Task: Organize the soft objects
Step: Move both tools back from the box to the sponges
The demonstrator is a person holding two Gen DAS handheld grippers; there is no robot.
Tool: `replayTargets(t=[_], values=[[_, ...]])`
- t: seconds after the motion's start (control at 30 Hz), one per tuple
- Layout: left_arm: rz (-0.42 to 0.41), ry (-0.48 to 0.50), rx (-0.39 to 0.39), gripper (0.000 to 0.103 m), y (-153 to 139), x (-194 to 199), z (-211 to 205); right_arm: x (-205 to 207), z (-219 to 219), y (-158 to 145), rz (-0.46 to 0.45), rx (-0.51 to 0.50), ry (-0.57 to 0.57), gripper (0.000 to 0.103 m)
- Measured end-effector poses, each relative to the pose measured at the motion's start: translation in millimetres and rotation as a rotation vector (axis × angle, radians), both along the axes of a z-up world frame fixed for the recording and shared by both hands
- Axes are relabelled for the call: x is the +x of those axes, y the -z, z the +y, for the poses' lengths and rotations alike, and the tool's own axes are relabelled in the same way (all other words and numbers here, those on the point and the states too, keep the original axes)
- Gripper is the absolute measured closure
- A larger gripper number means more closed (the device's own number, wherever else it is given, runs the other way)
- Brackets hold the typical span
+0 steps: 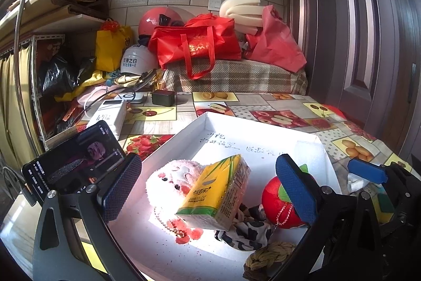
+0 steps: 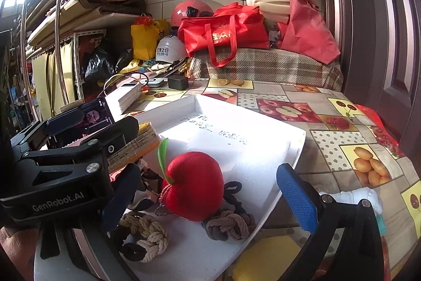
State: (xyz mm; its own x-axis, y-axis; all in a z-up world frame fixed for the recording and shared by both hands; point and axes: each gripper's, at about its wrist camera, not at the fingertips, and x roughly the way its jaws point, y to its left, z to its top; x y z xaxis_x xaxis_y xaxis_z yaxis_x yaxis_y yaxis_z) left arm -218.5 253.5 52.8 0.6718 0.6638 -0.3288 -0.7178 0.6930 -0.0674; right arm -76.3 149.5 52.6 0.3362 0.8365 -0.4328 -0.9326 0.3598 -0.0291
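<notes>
A white tray on the table holds a pink plush, and a yellow tissue pack leans tilted against the plush. Also in it are a cow-print cloth, a red plush apple and a tan knotted rope. My left gripper is open wide above the plush and tissue pack, touching neither. My right gripper is open, its fingers either side of the apple. A beige knot, a brown knot and a black hair tie lie around the apple. The left gripper's body partly hides the tissue pack.
A yellow sponge and a white cloth lie outside the tray near the right gripper. A phone stands at the left, with a white box and a black charger behind. Red bags are piled at the back. A door stands on the right.
</notes>
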Motion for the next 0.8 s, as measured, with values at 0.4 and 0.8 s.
replayTargets(t=[0.4, 0.8], values=[[0.015, -0.014, 0.021, 0.0, 0.7, -0.1, -4.9, 6.8, -31.0, 0.1, 0.035, 0.028, -0.022, 0.0], [0.029, -0.017, 0.044, 0.0, 0.9, 1.5, -11.4, 22.3, -66.4, -2.1, 0.076, 0.087, 0.007, 0.0]])
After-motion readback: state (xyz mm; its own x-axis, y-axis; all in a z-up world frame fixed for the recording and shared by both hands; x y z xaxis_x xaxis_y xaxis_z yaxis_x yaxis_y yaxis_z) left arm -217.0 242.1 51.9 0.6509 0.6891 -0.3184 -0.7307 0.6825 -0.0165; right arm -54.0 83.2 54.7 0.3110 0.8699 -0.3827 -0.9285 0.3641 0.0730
